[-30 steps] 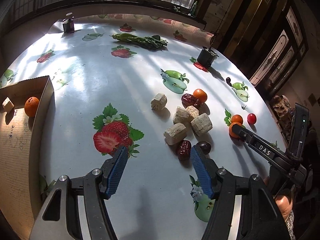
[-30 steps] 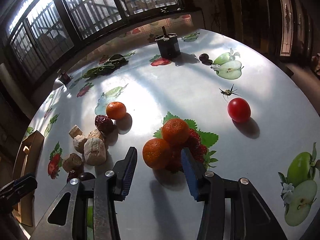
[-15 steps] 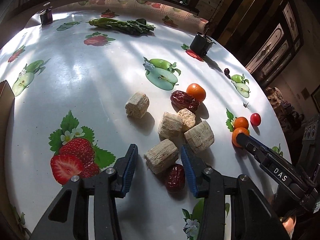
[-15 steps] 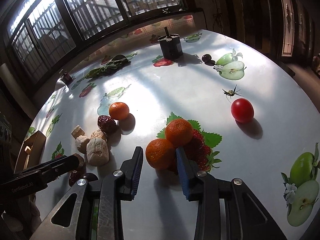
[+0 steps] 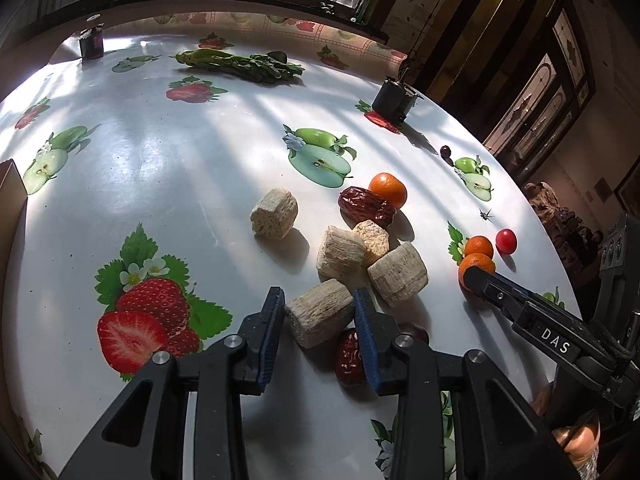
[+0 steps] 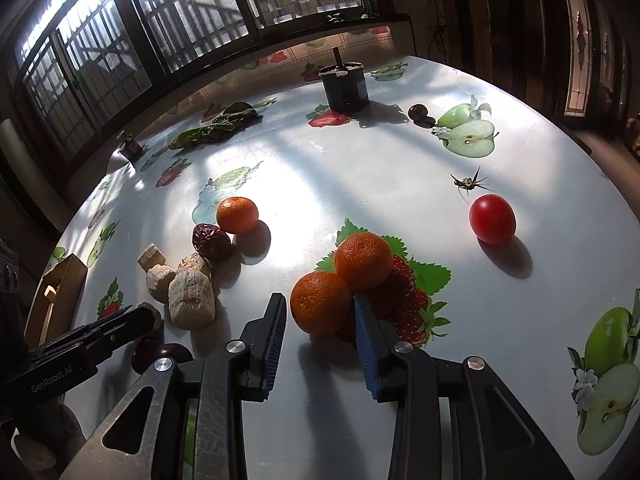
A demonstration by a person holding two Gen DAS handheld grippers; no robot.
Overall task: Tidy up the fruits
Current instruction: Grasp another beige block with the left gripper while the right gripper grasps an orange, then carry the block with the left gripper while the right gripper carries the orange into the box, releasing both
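Beige chunks: five fibrous cut pieces [image 5: 346, 249] in a cluster mid-table; the nearest chunk [image 5: 320, 312] sits clamped between the left gripper's [image 5: 319, 322] blue pads, whose jaws have just been closing.
Oranges: three; one far orange [image 6: 237, 215] beside a date, two together on a printed strawberry.
Near orange [image 6: 320, 307]: pinched by the right gripper [image 6: 320, 322], whose jaws have just been closing on it; it touches the second orange [image 6: 363, 261] behind it.
Dates: two wrinkled red ones, one [image 5: 366, 207] touching the far orange, one [image 5: 350, 356] under the left gripper's right finger.
Tomato [image 6: 492, 219]: one, alone on the right.
Dark round fruit: one [image 6: 418, 112] far right near the dark pot [image 6: 345, 87], one [image 6: 173, 350] near the left gripper.
Left view only: the whole greens bundle [image 5: 240, 66], lying unblocked at the far edge.
Right view only: cardboard box [image 6: 60, 292] interior with a small piece inside, at the far left edge.
In the way: remaining chunks crowd the held one from behind.
Table [image 5: 180, 168]: glossy white cloth with fruit prints.
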